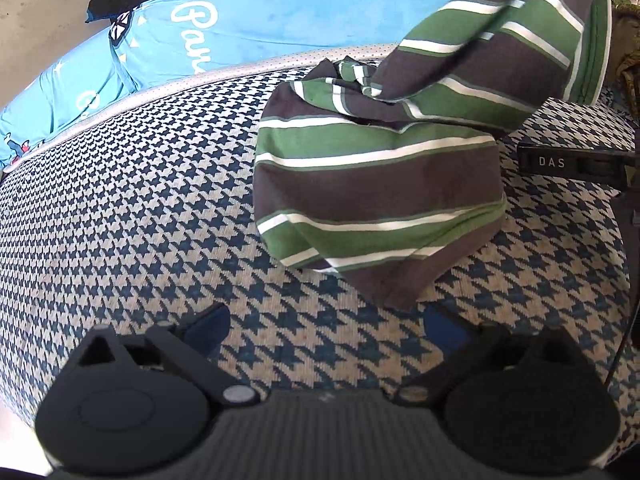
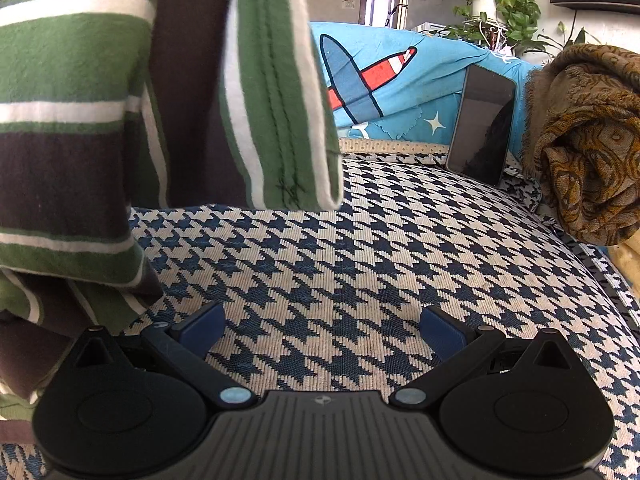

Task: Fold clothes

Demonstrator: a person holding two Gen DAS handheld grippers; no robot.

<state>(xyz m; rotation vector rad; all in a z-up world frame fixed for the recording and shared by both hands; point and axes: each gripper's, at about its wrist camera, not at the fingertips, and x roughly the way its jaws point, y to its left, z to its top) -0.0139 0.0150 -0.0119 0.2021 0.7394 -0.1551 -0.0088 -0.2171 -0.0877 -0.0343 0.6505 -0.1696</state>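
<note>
Below the left wrist camera, the left tongs (image 1: 326,330) stand wide apart with nothing between the blue fingertips (image 1: 208,328). They hang over a houndstooth cover (image 1: 140,200). The right-hand tip sits just beside the lowest corner of the striped garment (image 1: 376,184); contact cannot be confirmed. The garment, banded green, dark brown and white, lies bunched on the cover ahead of the tongs, with one portion lifted up and away toward the upper right. A blue printed blanket (image 1: 248,28) lies beyond the cover's far edge. A black device marked "DAS" (image 1: 560,162) shows at the right border.

From the right wrist camera, the right tongs (image 2: 322,330) are likewise spread wide and empty, over the same houndstooth cover (image 2: 360,248). The striped garment (image 2: 120,100) hangs at the left, its hem clear of the cover; its lower folds crowd the left side of the tongs' body. A dark phone (image 2: 480,124) leans against the blue printed blanket (image 2: 400,80). A brown patterned cloth (image 2: 588,140) is heaped at the right.
</note>
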